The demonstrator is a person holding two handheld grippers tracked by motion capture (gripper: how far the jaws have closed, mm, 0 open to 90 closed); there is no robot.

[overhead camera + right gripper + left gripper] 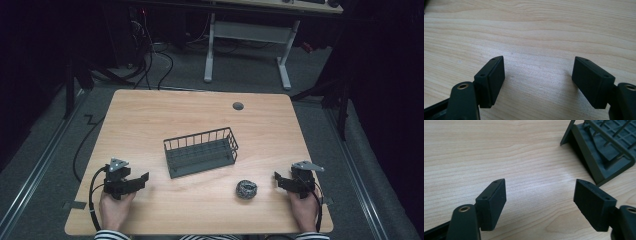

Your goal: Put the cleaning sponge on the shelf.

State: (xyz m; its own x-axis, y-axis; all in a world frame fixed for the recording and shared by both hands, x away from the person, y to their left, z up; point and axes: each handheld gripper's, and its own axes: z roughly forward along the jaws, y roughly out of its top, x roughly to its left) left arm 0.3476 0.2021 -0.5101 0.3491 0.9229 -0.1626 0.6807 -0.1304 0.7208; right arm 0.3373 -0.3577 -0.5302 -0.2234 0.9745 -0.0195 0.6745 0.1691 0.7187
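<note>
Overhead: left gripper point(145, 177) and right gripper point(276, 176) low over a wooden table point(150, 115), near its front edge, well apart. Dark wire basket point(201, 151) between them at mid-table; small crumpled grey ball point(246, 189) nearer the right gripper, just in front of the basket's right end. Basket long axis roughly left-right, right end angled slightly away; open side up.

Left gripper view: jaws spread, nothing between, bare wood below; basket corner point(599, 152) at upper right.

Right gripper view: jaws spread wide, empty, wood grain point(536, 37) beneath.
</note>
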